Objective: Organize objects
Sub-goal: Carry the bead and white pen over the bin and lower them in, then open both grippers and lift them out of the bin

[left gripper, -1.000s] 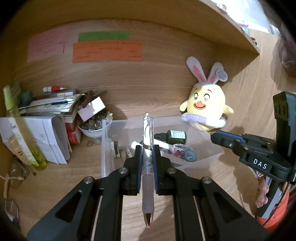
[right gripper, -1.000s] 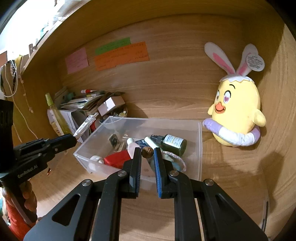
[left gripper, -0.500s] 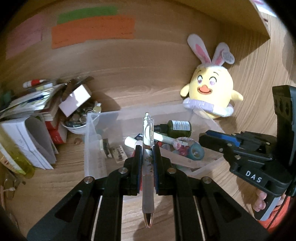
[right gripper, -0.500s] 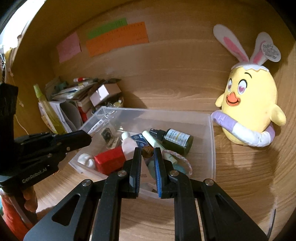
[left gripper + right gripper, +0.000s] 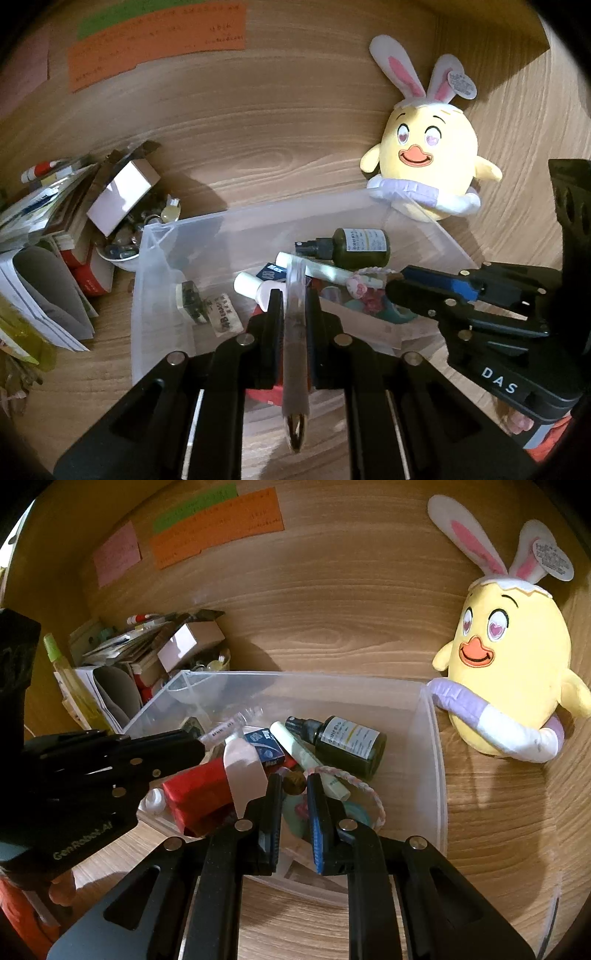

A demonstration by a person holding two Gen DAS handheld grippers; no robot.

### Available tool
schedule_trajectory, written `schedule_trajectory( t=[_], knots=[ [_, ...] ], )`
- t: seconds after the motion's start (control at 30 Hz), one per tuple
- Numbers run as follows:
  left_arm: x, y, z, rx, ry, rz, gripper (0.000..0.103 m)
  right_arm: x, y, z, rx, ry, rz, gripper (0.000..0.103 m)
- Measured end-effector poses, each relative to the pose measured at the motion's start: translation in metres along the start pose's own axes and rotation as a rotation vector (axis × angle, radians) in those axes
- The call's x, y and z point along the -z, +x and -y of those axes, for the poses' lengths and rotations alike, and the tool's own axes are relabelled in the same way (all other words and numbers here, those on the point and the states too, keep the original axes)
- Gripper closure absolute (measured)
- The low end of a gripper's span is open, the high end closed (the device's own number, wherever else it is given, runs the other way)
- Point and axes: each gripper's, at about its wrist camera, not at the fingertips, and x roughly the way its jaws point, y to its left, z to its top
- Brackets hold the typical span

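Observation:
A clear plastic bin on the wooden desk holds a dark bottle, a red box, a blue packet, a white tube and other small items. My left gripper is shut on a clear pen, held lengthwise over the bin's near wall. My right gripper is shut on a small brown coin-like disc above the bin's middle. The left gripper also shows in the right wrist view, the right gripper in the left wrist view.
A yellow plush chick with bunny ears sits right of the bin. Stacked papers, books, a small box and a bowl of bits crowd the left. Sticky notes hang on the back wall. A yellow-green bottle stands far left.
Both grippers moved forward and lower toward the bin, each keeping its grip. The pen tip and the disc are now over the bin's contents.

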Motion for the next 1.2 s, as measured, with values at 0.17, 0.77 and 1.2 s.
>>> schedule_trajectory(
  t=[0.17, 0.77, 1.2],
  knots=[
    [-0.001, -0.008, 0.002, -0.017, 0.016, 0.029, 0.093, 0.0, 0.001, -0.001, -0.004, -0.006, -0.012, 0.084],
    [0.018, -0.041, -0.008, -0.002, -0.037, 0.084, 0.074, 0.009, -0.038, -0.013, 0.024, -0.051, 0.053, 0.059],
    [0.041, -0.075, -0.002, -0.044, -0.069, 0.178, 0.017, 0.027, -0.069, -0.012, 0.095, -0.045, 0.113, 0.02]
  ],
)
